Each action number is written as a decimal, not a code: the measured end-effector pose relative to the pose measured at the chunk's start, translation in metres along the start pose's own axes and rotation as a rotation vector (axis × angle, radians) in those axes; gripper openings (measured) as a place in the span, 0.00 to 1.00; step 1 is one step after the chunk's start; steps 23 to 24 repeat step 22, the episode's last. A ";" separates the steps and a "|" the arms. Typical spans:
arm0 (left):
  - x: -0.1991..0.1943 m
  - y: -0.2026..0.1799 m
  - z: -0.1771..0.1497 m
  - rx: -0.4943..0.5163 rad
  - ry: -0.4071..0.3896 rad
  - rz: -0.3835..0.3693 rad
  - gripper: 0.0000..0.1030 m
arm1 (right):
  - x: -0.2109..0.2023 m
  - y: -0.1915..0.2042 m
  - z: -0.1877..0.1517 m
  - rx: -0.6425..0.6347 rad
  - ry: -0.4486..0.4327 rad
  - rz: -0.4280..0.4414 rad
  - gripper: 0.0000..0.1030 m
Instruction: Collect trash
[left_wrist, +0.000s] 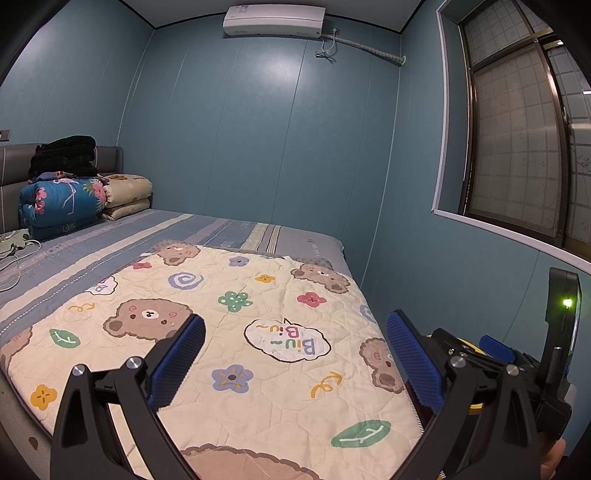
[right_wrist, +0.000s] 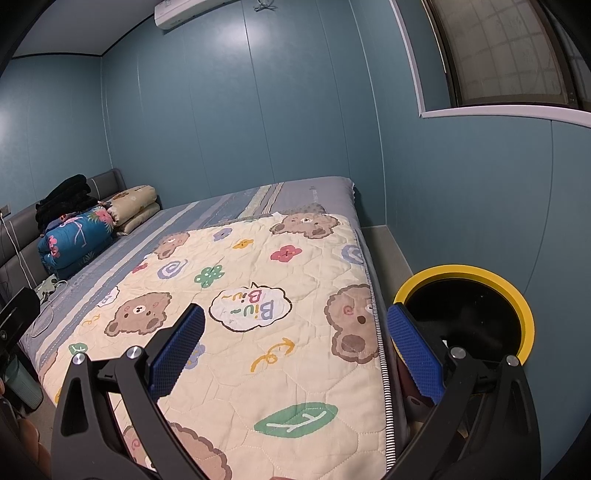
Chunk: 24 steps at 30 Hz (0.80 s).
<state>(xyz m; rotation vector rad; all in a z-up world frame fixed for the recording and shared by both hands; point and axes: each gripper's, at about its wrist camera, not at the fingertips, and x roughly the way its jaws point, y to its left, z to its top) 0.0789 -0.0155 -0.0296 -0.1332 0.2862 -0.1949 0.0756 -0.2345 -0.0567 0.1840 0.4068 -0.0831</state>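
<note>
Left fingers: my left gripper (left_wrist: 295, 354) is spread wide, blue pads (left_wrist: 177, 363) parted, nothing between them.
Right fingers: my right gripper (right_wrist: 295, 352) is likewise spread apart and holds nothing.
Below the fingers: the cartoon bear quilt (right_wrist: 258, 332) lies flat on the bed (right_wrist: 221, 210); I can make out no trash on it.
Bin: the yellow-rimmed bin (right_wrist: 517, 295) with its black inside stands on the floor just beside the bed's edge, right behind my right gripper's right finger (right_wrist: 415, 356).
From the left view: only slivers of the bin's yellow rim (left_wrist: 469, 345) show behind my right gripper (left_wrist: 496, 347).
Farther off: folded bedding (left_wrist: 62, 199) is stacked at the headboard (left_wrist: 110, 155).
Walls: blue, with a window (left_wrist: 517, 140).
</note>
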 end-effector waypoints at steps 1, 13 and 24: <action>0.000 0.000 0.001 0.001 -0.001 0.000 0.92 | 0.001 -0.001 0.001 0.001 0.000 0.000 0.92; 0.002 0.002 -0.002 -0.012 0.003 0.002 0.92 | 0.001 -0.001 0.002 0.002 0.003 0.001 0.92; 0.002 0.003 0.000 -0.016 0.013 0.011 0.92 | 0.002 -0.001 0.001 0.003 0.004 0.001 0.92</action>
